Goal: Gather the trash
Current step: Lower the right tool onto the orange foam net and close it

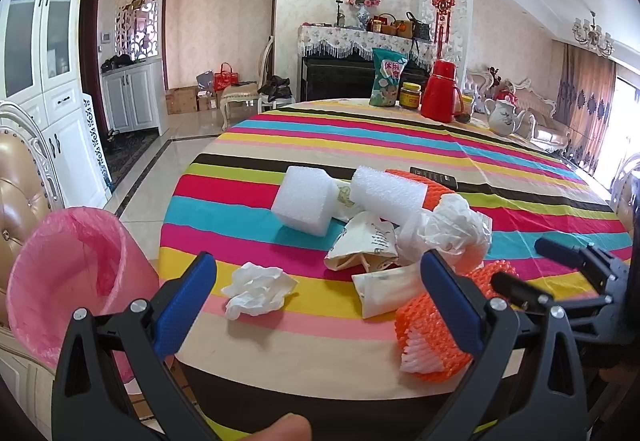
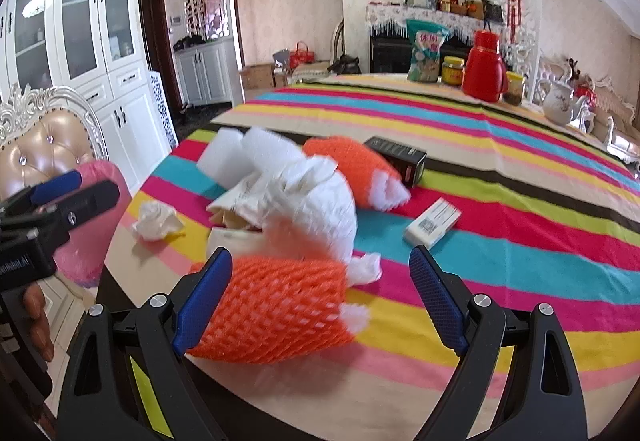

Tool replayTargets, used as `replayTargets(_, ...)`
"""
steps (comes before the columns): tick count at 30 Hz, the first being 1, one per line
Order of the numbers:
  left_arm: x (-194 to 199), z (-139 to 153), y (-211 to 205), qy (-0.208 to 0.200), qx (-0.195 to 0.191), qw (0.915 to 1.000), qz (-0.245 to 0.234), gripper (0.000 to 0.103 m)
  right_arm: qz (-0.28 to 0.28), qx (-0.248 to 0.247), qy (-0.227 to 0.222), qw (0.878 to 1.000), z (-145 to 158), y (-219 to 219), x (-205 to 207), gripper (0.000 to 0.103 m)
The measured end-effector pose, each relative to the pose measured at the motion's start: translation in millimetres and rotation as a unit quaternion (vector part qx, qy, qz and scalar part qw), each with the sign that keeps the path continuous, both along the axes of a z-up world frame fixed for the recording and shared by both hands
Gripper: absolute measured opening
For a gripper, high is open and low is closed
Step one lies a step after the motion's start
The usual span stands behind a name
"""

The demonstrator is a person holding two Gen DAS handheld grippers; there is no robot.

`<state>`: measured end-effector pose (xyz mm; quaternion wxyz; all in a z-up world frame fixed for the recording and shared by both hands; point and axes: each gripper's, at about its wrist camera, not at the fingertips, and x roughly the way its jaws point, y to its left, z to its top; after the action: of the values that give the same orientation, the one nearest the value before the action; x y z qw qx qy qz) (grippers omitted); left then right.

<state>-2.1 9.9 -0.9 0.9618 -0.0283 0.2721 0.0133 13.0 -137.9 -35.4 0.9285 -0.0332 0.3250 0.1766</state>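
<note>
Two pairs of blue-padded tongs hover over a striped worktop (image 1: pixel 360 129) strewn with trash. The left tongs (image 1: pixel 320 293) stand spread wide with nothing between the pads, aimed at the heap of litter: a crumpled white tissue (image 1: pixel 256 291) lies nearest, just left of a torn paper wrapper (image 1: pixel 364 241), with two white foam blocks (image 1: pixel 306 199) behind the wrapper and a balled white plastic bag (image 1: pixel 452 225) to its right. The right tongs (image 2: pixel 320 297) are likewise spread; an orange foam fruit net (image 2: pixel 272 309) lies between the pads, against the left one and clear of the right, so no pinch is made. A second orange net (image 2: pixel 360 165) sits beyond the wrapper heap, beside a dark carton (image 2: pixel 400 157), and a small white box (image 2: pixel 432 221) lies apart to the heap's right. The pink-lined bin (image 1: pixel 72 273) stands off the worktop's left edge, against a padded chair (its base is hidden behind the tongs' frame). Far beyond the heap stand a red flask (image 1: pixel 440 91), a snack bag (image 1: pixel 386 77), a yellow-lidded jar (image 1: pixel 410 95) and a white teapot (image 1: pixel 504 115). The right view is motion-blurred around the heap; print on the wrapper cannot be read. A fingertip (image 1: pixel 286 427) shows, cut off by the lower frame edge.
</note>
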Motion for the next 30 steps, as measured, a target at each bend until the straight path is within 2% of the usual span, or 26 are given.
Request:
replayTargets(12, 0.5, -5.2, 12.1, 0.006, -0.009, 0.9999, 0.010, 0.099, 0.021, -0.014, 0.052, 0.998, -28.7, 17.3, 3.4, 0.083)
replayTargets(15, 1.1, -6.8, 15.1, 0.008, -0.011, 0.9998, 0.013, 0.099, 0.023, -0.022, 0.060, 0.998, -32.9, 18.5, 4.0, 0.071)
replayTargets(20, 3.1, -7.8, 15.1, 0.010, -0.014, 0.9998, 0.012, 0.099, 0.029, -0.026, 0.064, 0.997, -34.0, 17.6, 2.2, 0.041)
replayTargets(23, 4.6, -8.4, 13.4, 0.011, -0.014, 0.9998, 0.010, 0.099, 0.037, -0.026, 0.062, 0.997, -32.2, 18.0, -1.1, 0.027)
replayTargets(26, 5.7, -8.3, 11.0, 0.012, -0.014, 0.9998, 0.008, 0.099, 0.041, -0.022, 0.055, 0.997, -27.8, 16.7, -4.8, 0.021)
replayTargets(30, 8.9, -8.4, 7.1, 0.013, -0.014, 0.9998, 0.005, 0.099, 0.040, -0.015, 0.046, 0.998, -18.1, 8.7, -8.6, 0.019)
